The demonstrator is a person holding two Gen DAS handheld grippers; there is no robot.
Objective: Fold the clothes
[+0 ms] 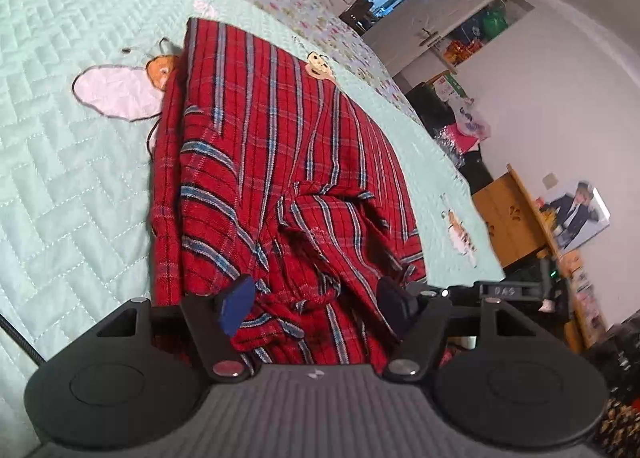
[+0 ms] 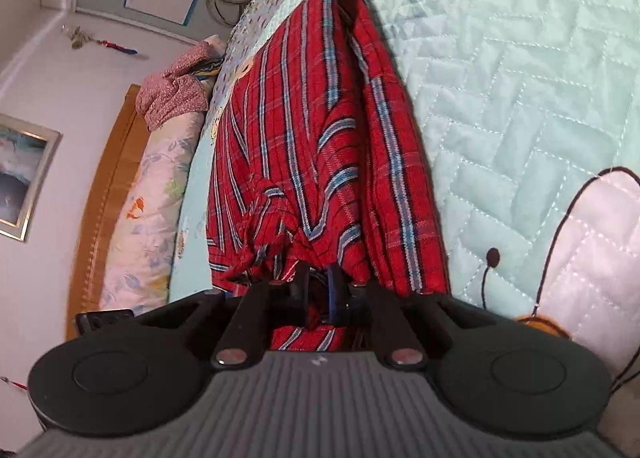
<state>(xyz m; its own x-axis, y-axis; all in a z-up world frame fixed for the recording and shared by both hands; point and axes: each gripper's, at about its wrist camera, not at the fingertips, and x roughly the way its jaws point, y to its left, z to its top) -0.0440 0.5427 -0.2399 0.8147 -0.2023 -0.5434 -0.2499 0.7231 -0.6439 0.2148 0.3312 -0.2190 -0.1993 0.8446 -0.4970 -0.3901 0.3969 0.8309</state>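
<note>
A red plaid shirt [image 1: 280,162] with blue and white stripes lies folded lengthwise on a pale green quilted bedspread [image 1: 60,178]. In the left wrist view my left gripper [image 1: 316,298] stands open, its blue pads wide apart with a bunched end of the shirt lying between them. In the right wrist view the same shirt [image 2: 320,130] stretches away from me. My right gripper [image 2: 320,290] is shut on the shirt's near edge, its pads pinching a fold of the cloth.
The bedspread carries stitched bee figures [image 1: 120,90] and a white patch [image 2: 592,258]. A wooden bedside cabinet [image 1: 512,218] and cluttered shelves stand past the bed's edge. A floral pillow [image 2: 148,218] and a wooden headboard [image 2: 104,186] lie left of the shirt.
</note>
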